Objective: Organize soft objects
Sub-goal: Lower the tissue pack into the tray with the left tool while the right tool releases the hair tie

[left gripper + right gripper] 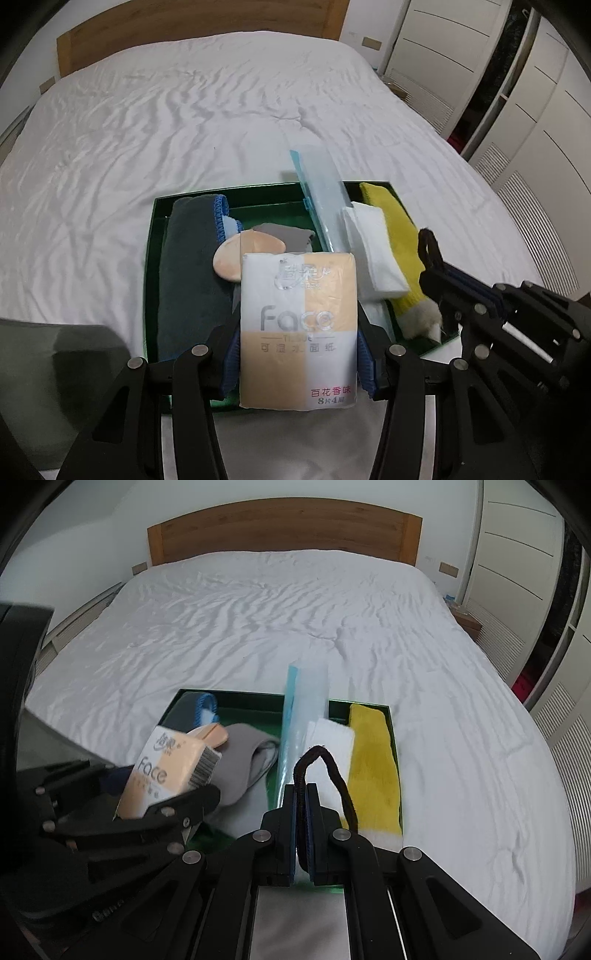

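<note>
My left gripper (297, 354) is shut on a "Face" tissue pack (297, 328) and holds it over the near part of a dark green tray (155, 236) on the bed. The pack also shows in the right wrist view (166, 771). My right gripper (303, 812) is shut on a black hair tie (328, 764) above the tray's near right part. In the tray lie a dark grey towel (192, 273), a peach puff (229, 254), a grey sock (243, 764), a clear zip bag (325, 199), white pads (373, 243) and a yellow cloth (399, 243).
The tray (393, 738) rests near the foot of a bed with a wrinkled white sheet (166, 129) and a wooden headboard (284, 531). White wardrobes (517, 110) stand on the right. A grey object (55, 387) is at the near left.
</note>
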Available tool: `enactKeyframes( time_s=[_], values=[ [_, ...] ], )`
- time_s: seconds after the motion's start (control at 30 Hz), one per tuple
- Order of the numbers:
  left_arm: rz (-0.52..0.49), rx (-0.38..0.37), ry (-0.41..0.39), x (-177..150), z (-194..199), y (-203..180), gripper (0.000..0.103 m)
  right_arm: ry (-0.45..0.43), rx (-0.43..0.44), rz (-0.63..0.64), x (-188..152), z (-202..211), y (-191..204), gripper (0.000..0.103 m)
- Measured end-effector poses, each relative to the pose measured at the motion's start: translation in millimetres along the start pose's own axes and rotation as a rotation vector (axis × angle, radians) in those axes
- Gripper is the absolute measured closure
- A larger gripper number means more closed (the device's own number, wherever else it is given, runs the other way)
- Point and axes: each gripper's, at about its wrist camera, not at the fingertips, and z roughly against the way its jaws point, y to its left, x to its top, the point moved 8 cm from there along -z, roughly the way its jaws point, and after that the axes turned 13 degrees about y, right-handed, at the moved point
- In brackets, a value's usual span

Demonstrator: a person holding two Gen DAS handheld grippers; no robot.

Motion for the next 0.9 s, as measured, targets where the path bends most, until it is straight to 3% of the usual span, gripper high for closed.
enactKeyframes(
  time_s=[0.4, 0.9],
  values=[
    [0.01, 0.081, 0.024, 0.6, -30.8, 16.0, 0.057, 0.069, 0.006, 0.026, 24.0, -57.8, 0.3, 0.099],
    [0.01, 0.123, 0.056, -3.1, -40.5, 16.8, 0.057, 0.131, -0.029, 0.037, 26.6, -83.3, -3.1, 0.094]
  ],
)
